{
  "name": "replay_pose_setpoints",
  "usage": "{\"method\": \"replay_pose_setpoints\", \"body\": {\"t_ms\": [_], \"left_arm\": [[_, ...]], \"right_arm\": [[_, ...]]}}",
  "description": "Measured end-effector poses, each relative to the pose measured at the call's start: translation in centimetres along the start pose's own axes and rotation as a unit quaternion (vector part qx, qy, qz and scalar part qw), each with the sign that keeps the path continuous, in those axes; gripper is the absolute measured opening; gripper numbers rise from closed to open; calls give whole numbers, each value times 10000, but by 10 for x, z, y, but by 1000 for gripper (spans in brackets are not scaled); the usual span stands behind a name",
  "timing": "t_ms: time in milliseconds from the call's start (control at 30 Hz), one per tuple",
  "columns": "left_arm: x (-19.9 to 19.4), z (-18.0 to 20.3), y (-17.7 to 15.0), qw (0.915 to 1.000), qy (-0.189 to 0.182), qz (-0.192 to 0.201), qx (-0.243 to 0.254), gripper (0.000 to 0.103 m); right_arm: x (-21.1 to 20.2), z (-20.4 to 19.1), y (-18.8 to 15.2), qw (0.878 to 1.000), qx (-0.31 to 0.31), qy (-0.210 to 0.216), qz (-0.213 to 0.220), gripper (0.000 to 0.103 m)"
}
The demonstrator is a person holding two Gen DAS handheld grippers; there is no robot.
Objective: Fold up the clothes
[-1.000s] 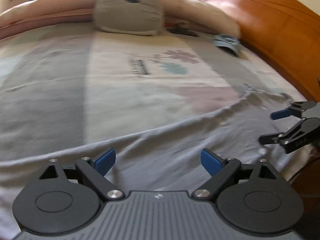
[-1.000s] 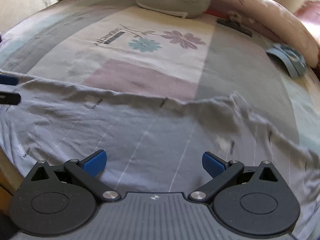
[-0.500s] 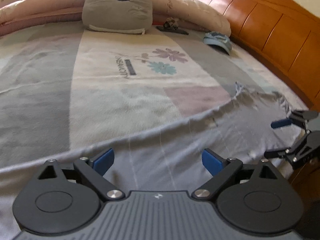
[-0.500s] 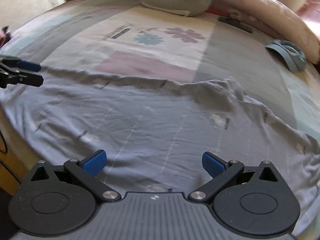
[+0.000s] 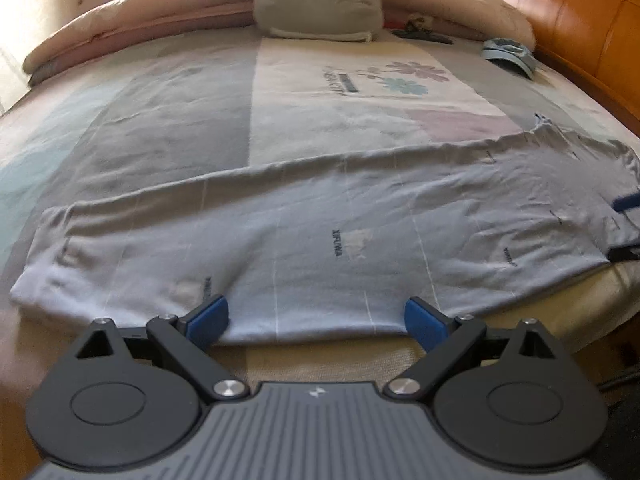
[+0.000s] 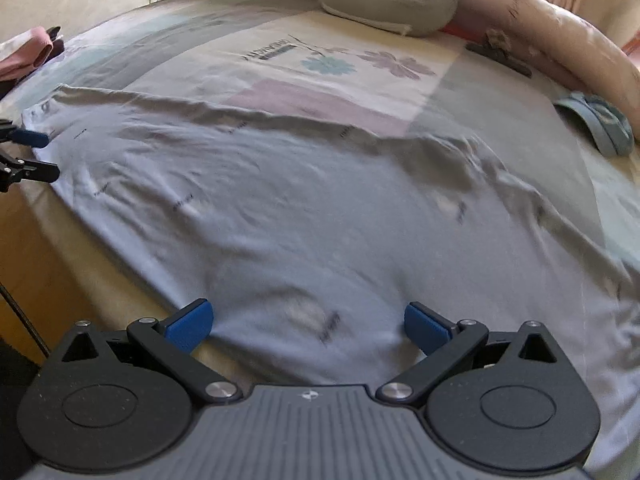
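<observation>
The grey garment [image 5: 340,220] lies spread flat along the near edge of the bed [image 5: 180,128]. It looks light, limp and crease-prone; grip at hem or corners. Jaws of the left gripper [image 5: 316,316] and right gripper [image 6: 308,322] stand apart, holding nothing.

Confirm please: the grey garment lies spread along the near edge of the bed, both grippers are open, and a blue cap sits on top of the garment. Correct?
Not quite. The blue cap lies on the bedcover beyond the grey garment, apart from it, as the right wrist view shows. The left gripper and right gripper are open.
</observation>
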State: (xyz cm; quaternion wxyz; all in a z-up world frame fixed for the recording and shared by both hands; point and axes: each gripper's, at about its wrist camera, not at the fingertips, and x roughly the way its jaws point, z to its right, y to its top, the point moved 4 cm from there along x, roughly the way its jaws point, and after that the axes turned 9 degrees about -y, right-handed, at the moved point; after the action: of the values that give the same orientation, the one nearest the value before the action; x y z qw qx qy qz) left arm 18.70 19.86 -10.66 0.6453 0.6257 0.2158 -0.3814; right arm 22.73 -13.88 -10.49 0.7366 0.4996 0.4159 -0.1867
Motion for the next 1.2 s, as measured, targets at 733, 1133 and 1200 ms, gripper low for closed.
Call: {"method": "replay_pose_setpoints", "body": {"t_ms": [733,1133,1200], "left_arm": [[-3,-25,12,9970,291,384,-599,99],[-12,-93,8,9824,1098,592,-1388,99],[-8,-107,3,9782,1192,550,-1609,99]], "right_arm": [[5,40,-13,9969,560,-386,389,103],[5,38,-11,9965,618,-473,289,103],[6,38,-10,9967,610,-463,270,103]]}}
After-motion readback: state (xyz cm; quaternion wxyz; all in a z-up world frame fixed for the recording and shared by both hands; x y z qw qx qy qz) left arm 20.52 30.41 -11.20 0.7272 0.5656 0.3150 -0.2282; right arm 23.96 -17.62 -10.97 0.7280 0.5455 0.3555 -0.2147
